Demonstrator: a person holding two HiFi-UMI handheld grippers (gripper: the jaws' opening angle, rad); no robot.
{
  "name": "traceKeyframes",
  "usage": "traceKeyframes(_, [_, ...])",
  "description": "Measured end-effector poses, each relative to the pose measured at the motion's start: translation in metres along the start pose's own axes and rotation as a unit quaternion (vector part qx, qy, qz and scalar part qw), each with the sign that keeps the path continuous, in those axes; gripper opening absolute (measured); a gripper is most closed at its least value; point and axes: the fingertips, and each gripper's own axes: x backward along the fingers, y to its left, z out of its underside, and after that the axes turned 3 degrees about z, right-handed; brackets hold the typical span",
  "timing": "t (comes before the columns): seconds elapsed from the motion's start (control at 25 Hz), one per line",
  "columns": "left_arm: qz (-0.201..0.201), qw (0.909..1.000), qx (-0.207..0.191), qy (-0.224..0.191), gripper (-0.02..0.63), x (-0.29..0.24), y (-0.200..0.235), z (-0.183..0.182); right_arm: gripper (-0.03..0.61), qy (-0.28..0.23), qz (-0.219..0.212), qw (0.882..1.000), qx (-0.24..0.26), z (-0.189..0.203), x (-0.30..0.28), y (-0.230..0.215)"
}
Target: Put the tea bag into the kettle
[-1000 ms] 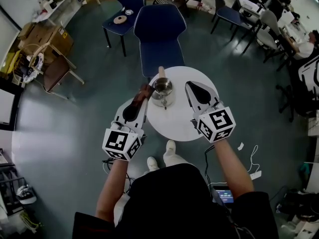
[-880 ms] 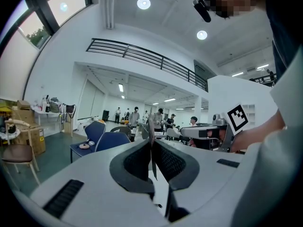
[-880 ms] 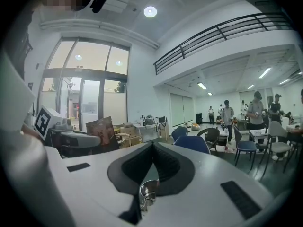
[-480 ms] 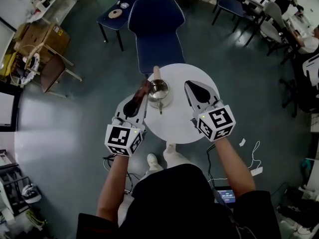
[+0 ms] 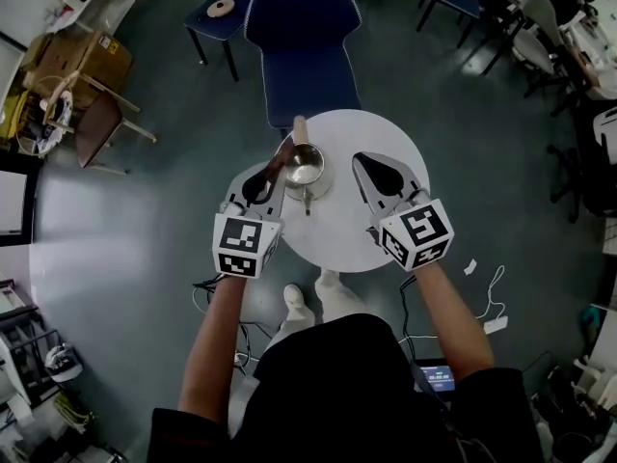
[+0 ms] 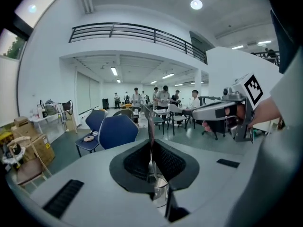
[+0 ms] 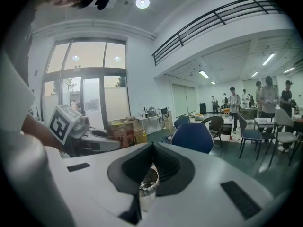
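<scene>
Tea bag [image 5: 278, 163] is a thin reddish-brown piece clamped in the left gripper [image 5: 270, 174], whose jaws are pressed together on it. In the left gripper view it stands up as a narrow strip [image 6: 150, 126] between the pads. Compared with one second ago, the left gripper has come a little forward over the round white tabletop [image 5: 347, 230], and the grip has not changed. The end of the tea bag is now at the left rim of the steel kettle [image 5: 307, 167], just left of centre in the frame, with its open mouth facing up and its wooden handle [image 5: 299, 128] pointing away. I judge the bag is near the opening but not yet inside. The right gripper [image 5: 364, 162] waits beside the kettle, jaws together and empty.
</scene>
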Motion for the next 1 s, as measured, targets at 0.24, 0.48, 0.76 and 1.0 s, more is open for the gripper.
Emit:
traceKeyframes(0.24, [0.013,0.9975,-0.040,0.056,0.032,-0.021,0.004,0.018,0.018,0.005,-0.004,1.000,-0.017,0.011,-0.006,-0.003])
traceKeyframes(0.48, [0.015,0.9894,-0.074,0.124,0.032,-0.042,0.006,0.048,0.018,0.013,0.000,1.000,-0.017,0.028,-0.008,-0.008])
traceKeyframes(0.76, [0.062,0.9646,-0.146,0.210,0.032,-0.068,-0.002,0.075,0.018,0.027,0.007,0.999,-0.015,0.043,-0.009,-0.019])
traceKeyframes(1.0, [0.089,0.9413,-0.178,0.273,0.032,-0.081,0.001,0.099,0.018,0.037,0.013,0.999,-0.024,0.055,-0.009,-0.023])
